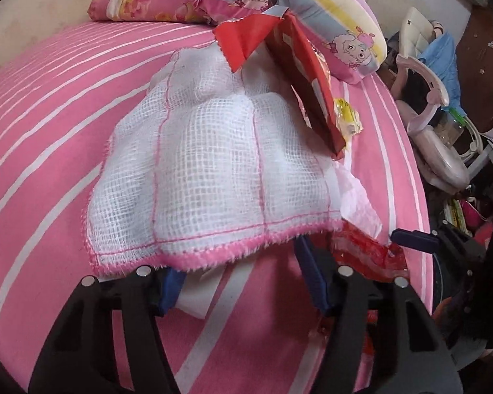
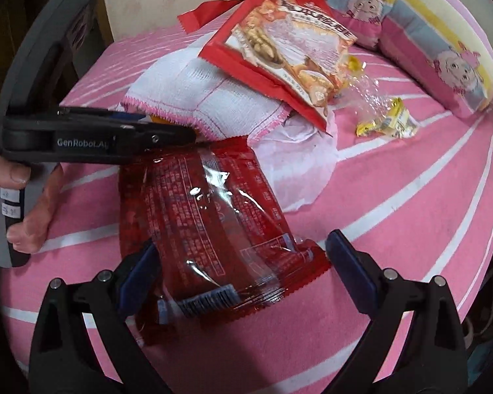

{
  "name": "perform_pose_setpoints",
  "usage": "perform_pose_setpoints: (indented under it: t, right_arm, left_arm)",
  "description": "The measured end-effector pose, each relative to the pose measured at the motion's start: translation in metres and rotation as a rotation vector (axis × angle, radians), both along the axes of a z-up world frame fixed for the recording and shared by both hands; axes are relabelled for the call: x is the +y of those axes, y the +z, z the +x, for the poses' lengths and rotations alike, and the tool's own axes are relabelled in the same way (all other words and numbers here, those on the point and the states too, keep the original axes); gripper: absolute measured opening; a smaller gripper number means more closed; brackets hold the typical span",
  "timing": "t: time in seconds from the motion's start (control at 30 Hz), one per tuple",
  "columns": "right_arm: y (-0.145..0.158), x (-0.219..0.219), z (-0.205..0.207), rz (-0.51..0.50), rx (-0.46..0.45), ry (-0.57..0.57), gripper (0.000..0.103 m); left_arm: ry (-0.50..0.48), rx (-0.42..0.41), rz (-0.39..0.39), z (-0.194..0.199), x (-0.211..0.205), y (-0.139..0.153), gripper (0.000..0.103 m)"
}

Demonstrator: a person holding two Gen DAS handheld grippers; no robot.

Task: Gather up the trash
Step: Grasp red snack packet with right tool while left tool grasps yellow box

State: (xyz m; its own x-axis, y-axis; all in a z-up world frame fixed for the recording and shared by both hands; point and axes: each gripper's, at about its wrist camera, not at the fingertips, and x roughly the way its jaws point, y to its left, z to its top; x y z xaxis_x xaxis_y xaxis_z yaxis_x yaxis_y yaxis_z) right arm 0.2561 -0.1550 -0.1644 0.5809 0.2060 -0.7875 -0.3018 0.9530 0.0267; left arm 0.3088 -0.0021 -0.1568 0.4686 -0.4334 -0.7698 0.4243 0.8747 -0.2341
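- The right gripper (image 2: 243, 272) is spread wide around the glossy dark-red plastic wrapper (image 2: 210, 216), which lies flat on the pink striped bedsheet (image 2: 394, 197).
- The left gripper (image 1: 243, 282) is released, its fingers at the near fringe of the white gauze cloth (image 1: 207, 170).

A pink bedsheet (image 1: 49, 124) with white stripes covered the bed. A white gauze cloth (image 1: 210, 170) with a pink fringed hem lay rumpled on it. At the head lay a pink floral pillow (image 1: 138, 3) and, beside it, a cartoon-sheep pillow (image 2: 443, 42) in yellow, blue and pink. Off the bed's edge stood a pale pink child's seat (image 1: 434, 138) among clutter.
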Motion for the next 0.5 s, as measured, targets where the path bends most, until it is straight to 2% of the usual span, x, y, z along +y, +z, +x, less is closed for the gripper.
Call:
perform_pose_setpoints:
  t: [0.1, 0.17, 0.2, 0.23, 0.3, 0.33, 0.5]
  right_arm:
    - [-0.002, 0.002, 0.002, -0.017, -0.016, 0.007, 0.096]
    - [-0.004, 0.001, 0.004, -0.013, -0.011, 0.009, 0.096]
    - [-0.003, 0.001, 0.004, -0.007, -0.01, 0.007, 0.095]
    - [-0.003, 0.0, 0.004, -0.004, -0.007, 0.001, 0.091]
    - [-0.001, -0.002, 0.005, -0.002, -0.006, -0.004, 0.086]
    - [0.0, -0.004, 0.005, 0.006, 0.0, -0.009, 0.081]
    - [0.003, -0.009, 0.006, 0.008, 0.009, -0.008, 0.068]
  left_arm:
    - [0.007, -0.008, -0.003, 0.004, -0.002, -0.001, 0.047]
    - [0.012, -0.006, -0.005, 0.004, 0.0, -0.002, 0.032]
    - [0.015, -0.006, -0.003, 0.005, -0.001, -0.001, 0.029]
    - [0.014, -0.003, -0.004, 0.005, -0.001, -0.002, 0.021]
    - [0.009, 0.004, -0.004, 0.006, -0.001, -0.002, 0.015]
    - [0.001, 0.007, 0.0, 0.004, -0.002, -0.003, 0.008]
    - [-0.009, 0.009, 0.034, -0.007, -0.008, -0.001, 0.005]
